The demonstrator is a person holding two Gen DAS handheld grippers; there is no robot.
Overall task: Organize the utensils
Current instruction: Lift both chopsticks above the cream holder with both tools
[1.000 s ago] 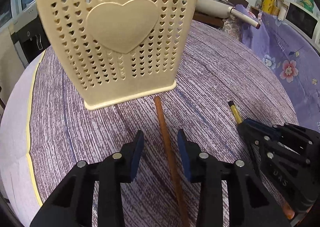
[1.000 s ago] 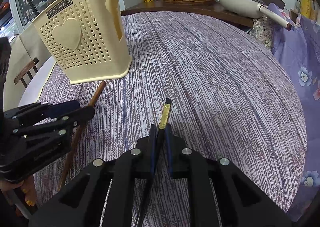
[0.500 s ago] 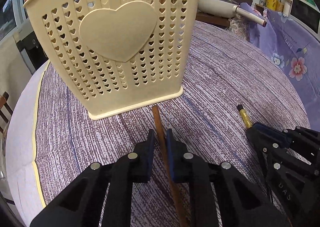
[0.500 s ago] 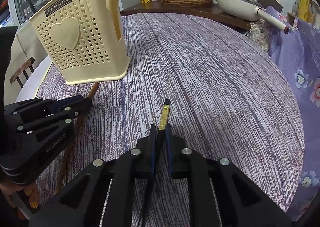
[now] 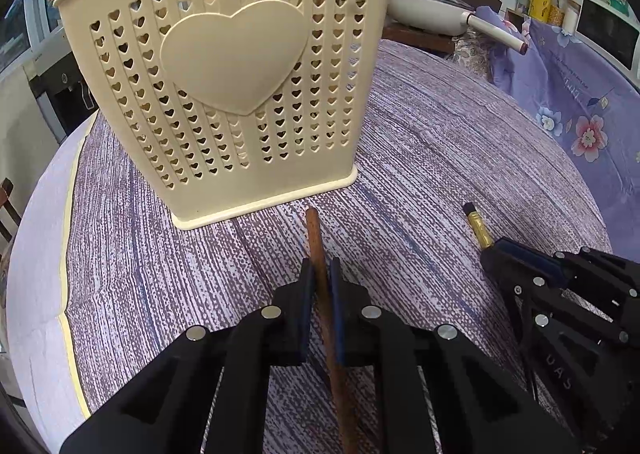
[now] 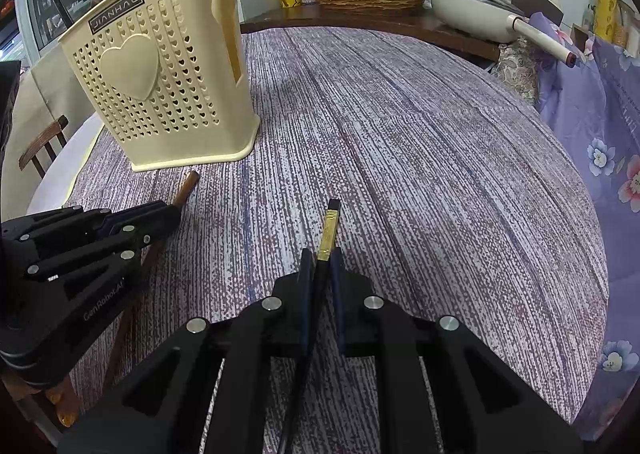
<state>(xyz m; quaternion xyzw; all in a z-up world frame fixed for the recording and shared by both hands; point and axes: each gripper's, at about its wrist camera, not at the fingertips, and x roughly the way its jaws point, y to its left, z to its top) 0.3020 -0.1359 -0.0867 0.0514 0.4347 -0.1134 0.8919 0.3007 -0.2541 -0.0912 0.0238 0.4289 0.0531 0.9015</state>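
Chopsticks lie low on the surface (image 6: pixel 400 125): left claw (image 5: pixel 319 286) clamps the brown wooden chopstick (image 5: pixel 316 238), right claw (image 6: pixel 321 274) grips the black gold-banded chopstick (image 6: pixel 329 230) (likely for lifting). Cream utensil basket (image 5: pixel 240 73) stands upper left.

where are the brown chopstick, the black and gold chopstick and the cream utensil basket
brown chopstick (image 5: pixel 314 232): left wrist view, bare shaft ahead of the fingertips.
black and gold chopstick (image 6: pixel 329 228): right wrist view, on its gold band.
cream utensil basket (image 5: pixel 236 57): left wrist view, on the raised heart of its front wall.
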